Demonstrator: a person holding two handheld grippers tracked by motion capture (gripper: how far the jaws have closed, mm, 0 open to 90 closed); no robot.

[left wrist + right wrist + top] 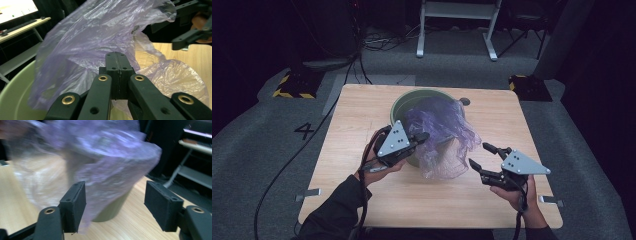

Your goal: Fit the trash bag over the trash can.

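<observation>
A round green bin (408,99) stands at the middle back of the wooden table (357,120). A thin purple plastic bag (443,134) billows out of it and spills over its front right side onto the tabletop. My left gripper (424,136) is at the bin's front rim, its jaws shut flat together (117,57) on the bag's film (95,32), with the bin's pale green wall (17,87) below it on the left. My right gripper (479,154) hovers to the right of the bag, open, with nothing between its pads (115,202). Beyond those pads are the blurred bag (100,157) and the bin (112,210).
A small dark round piece (465,101) lies on the table behind the bin. Metal brackets (308,194) (552,201) stick out near the table's front corners. White stand legs (457,30) and cables are on the floor beyond the table.
</observation>
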